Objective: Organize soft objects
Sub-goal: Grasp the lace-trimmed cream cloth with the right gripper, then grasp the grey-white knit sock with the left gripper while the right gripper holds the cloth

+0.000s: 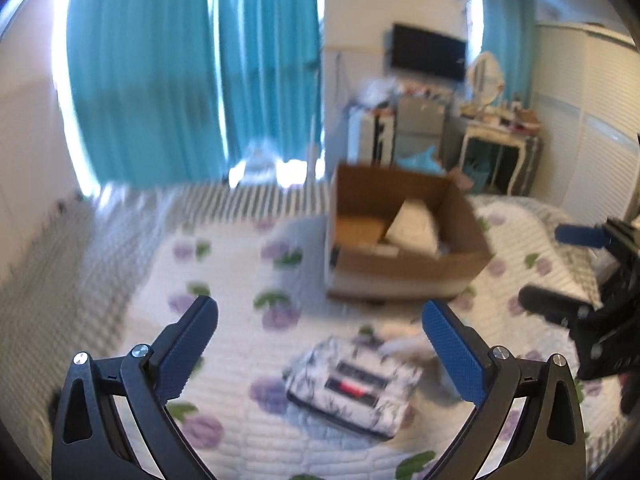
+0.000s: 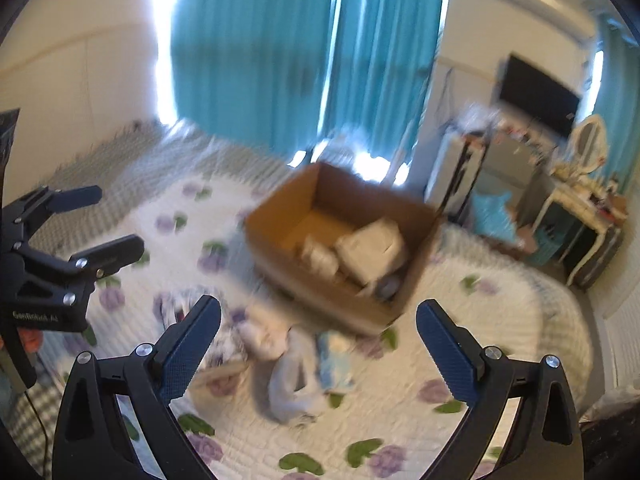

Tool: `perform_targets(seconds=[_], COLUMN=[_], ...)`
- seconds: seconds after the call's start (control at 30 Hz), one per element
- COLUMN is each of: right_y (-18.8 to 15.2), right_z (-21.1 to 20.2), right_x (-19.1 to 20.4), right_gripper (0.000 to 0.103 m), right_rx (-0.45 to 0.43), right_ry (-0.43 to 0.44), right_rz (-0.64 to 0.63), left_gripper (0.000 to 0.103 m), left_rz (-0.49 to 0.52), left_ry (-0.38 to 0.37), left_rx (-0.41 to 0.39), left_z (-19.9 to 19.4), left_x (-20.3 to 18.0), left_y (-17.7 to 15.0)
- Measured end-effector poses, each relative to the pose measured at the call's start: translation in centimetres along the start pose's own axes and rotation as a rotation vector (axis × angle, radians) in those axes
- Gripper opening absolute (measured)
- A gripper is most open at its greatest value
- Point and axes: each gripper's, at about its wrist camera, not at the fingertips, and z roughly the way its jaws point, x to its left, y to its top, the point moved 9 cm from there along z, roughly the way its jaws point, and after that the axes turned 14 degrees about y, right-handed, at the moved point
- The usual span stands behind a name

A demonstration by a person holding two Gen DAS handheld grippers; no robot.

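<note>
Cardboard box (image 1: 404,236) sits open on the flowered quilt (image 1: 224,280), white bundles inside. The left gripper (image 1: 320,344) hangs spread and empty above a folded patterned cloth (image 1: 352,388), bare quilt to its left. From the right wrist, the right gripper (image 2: 318,344) gapes empty over crumpled pale clothes (image 2: 296,376) just before the box's near edge.

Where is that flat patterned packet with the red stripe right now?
The patterned packet lies flat on the flowered bedspread, seen in the left wrist view between the open left tongs, nearer the camera than the cardboard box.
</note>
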Motion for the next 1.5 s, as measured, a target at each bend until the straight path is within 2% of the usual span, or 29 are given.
perform_targets(seconds=[0.1, 0.13, 0.2, 0.3, 0.47, 0.57, 0.63, 0.7, 0.9, 1.07, 1.17, 1.3, 1.5], right_y=[-2.3, -3.2, -4.2, -5.6, -6.4, -6.7, -6.7, -6.3, -2.4, -0.7, -2.0, -4.9, -8.6], right_z=[4.6, 6.2, 8.6, 11.5, 14.7, 16.0, 16.5, 16.3, 10.5, 4.1, 1.1, -0.9, -1.3], right_x=[-0.2, -0.2, -0.1, -0.2, 0.2, 0.8, 1.2, 1.7, 1.4, 0.0, -1.9, -4.5, -8.1], right_gripper=[0.096, 0.086, 0.071, 0.068, 0.056, 0.038, 0.019, 0.013, 0.011, 0.011, 0.011, 0.011, 0.011], right_rx=[0.086, 0.122, 0.181, 0.247, 0.306, 0.329, 0.338, 0.319, 0.155, 0.056, 0.038, 0.047, 0.061], right_ry=[0.019, 0.027, 0.055, 0.097, 0.144, 0.173, 0.166, 0.154, 0.138, 0.068, 0.007, -0.042, -0.069], right_rz=[-0.008, -0.017, -0.028, -0.05, -0.076, -0.08, -0.101, -0.108, -0.068, -0.049, -0.01, 0.052, 0.139], left_gripper=[0.103, 0.103, 0.103, 0.103, 0.103, 0.103, 0.103, 0.103, 0.103, 0.103, 0.103, 0.103, 0.102], left_rz=[-0.019, -0.017, -0.01, 0.009, 0.073, 0.069, 0.077, 0.08, 0.072, 0.053, 0.059, 0.102, 0.133], left_ry=[0.023, 0.036, 0.058, 0.072, 0.086, 0.065, 0.068, 0.07, 0.056, 0.004, -0.026, -0.078, -0.172], left_rx=[0.063, 0.072, 0.084, 0.101, 0.133, 0.13, 0.123, 0.125, 0.117, 0.083, 0.08, 0.076, 0.119], left_z=[3.3, 4.1, 5.7, 7.3, 8.4, 8.2, 8.0, 7.8, 6.2, 3.3, 2.2, 1.3, 1.3], left_x=[-0.2, -0.2, -0.1, 0.3, 0.6, 0.4, 0.4, 0.4, 0.1, -2.1, -4.3, -8.5, -14.3], left_y=[-2.4, -3.0, -4.1, -5.7, -7.3, -7.3, -7.3, -7.5, -6.8, -5.5, -5.4, -5.7, -7.0])
